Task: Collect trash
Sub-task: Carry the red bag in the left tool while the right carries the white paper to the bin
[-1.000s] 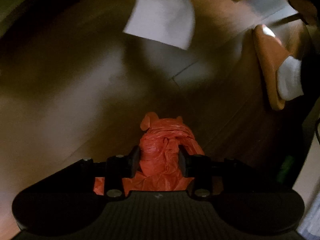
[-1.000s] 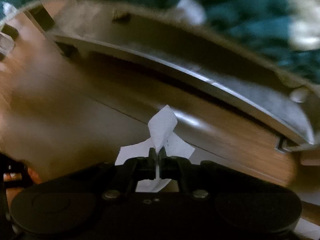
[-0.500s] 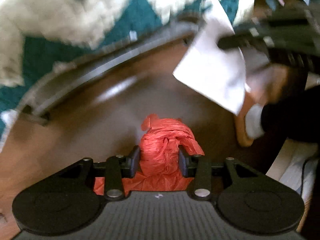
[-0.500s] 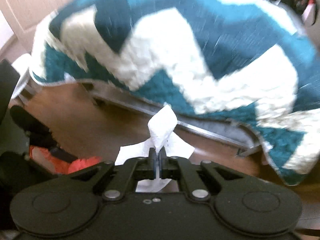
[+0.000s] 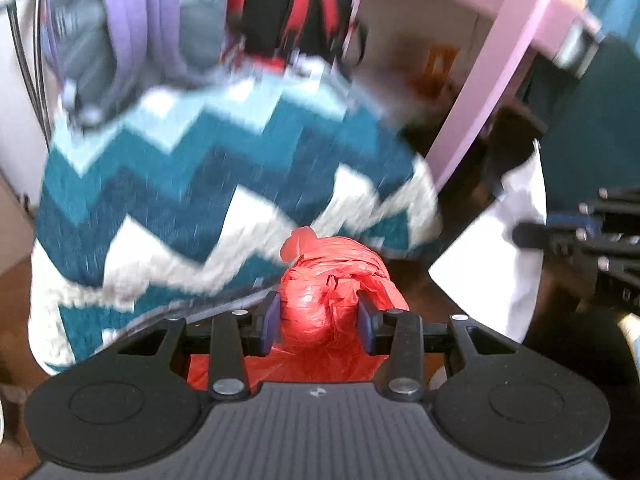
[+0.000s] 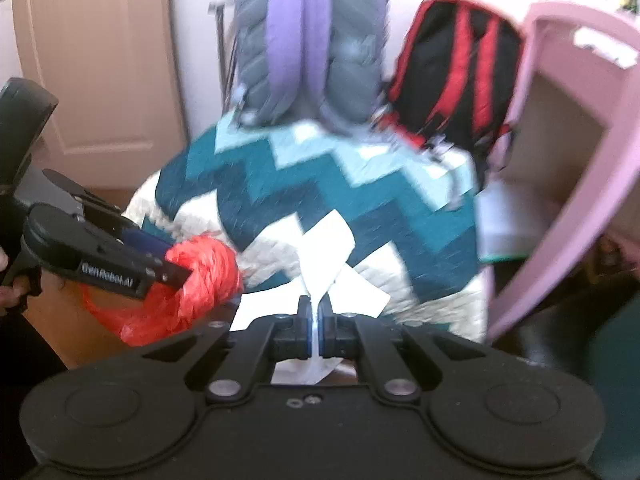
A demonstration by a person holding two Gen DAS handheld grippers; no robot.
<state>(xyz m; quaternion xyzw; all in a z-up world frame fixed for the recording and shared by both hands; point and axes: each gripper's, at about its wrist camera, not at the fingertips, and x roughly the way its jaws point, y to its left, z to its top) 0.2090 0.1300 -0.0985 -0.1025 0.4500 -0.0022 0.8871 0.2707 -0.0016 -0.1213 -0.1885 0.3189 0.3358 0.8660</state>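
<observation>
My left gripper [image 5: 318, 314] is shut on a crumpled red plastic bag [image 5: 328, 280], which bulges between its pads and hangs below them. The right wrist view shows the same red plastic bag [image 6: 192, 280] at the left, clamped by the left gripper [image 6: 176, 272]. My right gripper [image 6: 316, 320] is shut on a white sheet of paper [image 6: 328, 244] that sticks up and out past its fingertips. In the left wrist view that white paper [image 5: 496, 264] hangs at the right, beside the right gripper's black fingers [image 5: 560, 236].
A teal-and-white zigzag blanket [image 6: 320, 196] lies over a bed ahead. Behind it stand a grey-and-purple backpack [image 6: 308, 40] and a black-and-red backpack [image 6: 452, 68]. A pink furniture frame [image 6: 576, 160] stands at the right, a beige door [image 6: 92, 60] at the left. Wooden floor [image 6: 52, 324] lies below.
Both grippers have risen from the floor and tilted up, each keeping its load. The view went from the floor and bed rail to the blanket and the backpacks.
</observation>
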